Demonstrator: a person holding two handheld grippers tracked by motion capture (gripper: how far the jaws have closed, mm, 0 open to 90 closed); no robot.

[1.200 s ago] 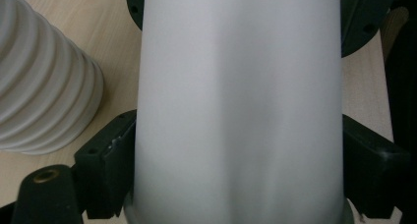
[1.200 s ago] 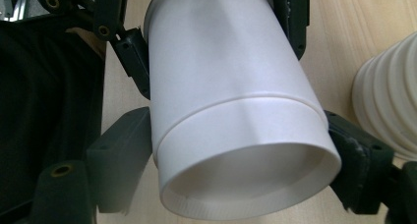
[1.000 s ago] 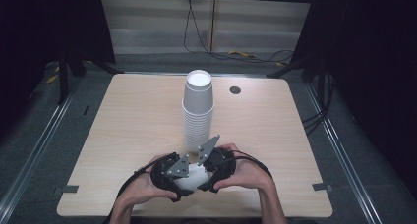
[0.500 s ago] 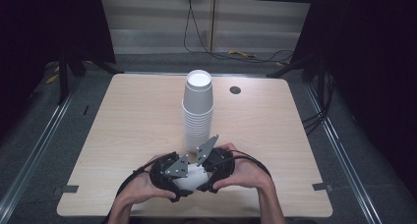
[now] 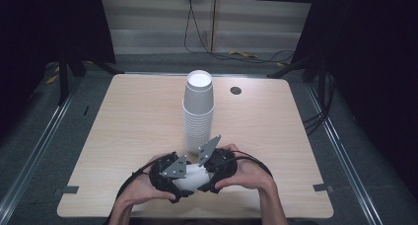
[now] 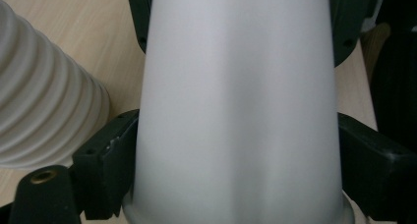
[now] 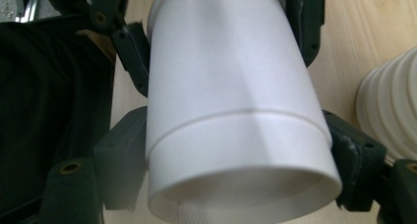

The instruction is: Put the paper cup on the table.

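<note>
A white paper cup (image 5: 191, 178) lies on its side between both grippers, just above the table's front edge. My left gripper (image 6: 238, 155) has the cup between its jaws, pads touching both sides; these jaws have just been opening a little. My right gripper (image 7: 238, 160) is shut on the cup's wide end, whose open mouth faces its camera. A step line rings the cup (image 7: 231, 111); I cannot tell whether it is one cup or two nested. In the high view, the left gripper (image 5: 178, 181) and right gripper (image 5: 206, 174) face each other, a hand around each.
A tall stack of white cups (image 5: 198, 111) stands upside down at the middle of the wooden table (image 5: 123, 136), just beyond the grippers. It also shows as the ribbed stack (image 6: 44, 101) and stack (image 7: 393, 106). A small dark disc (image 5: 235, 91) lies behind it.
</note>
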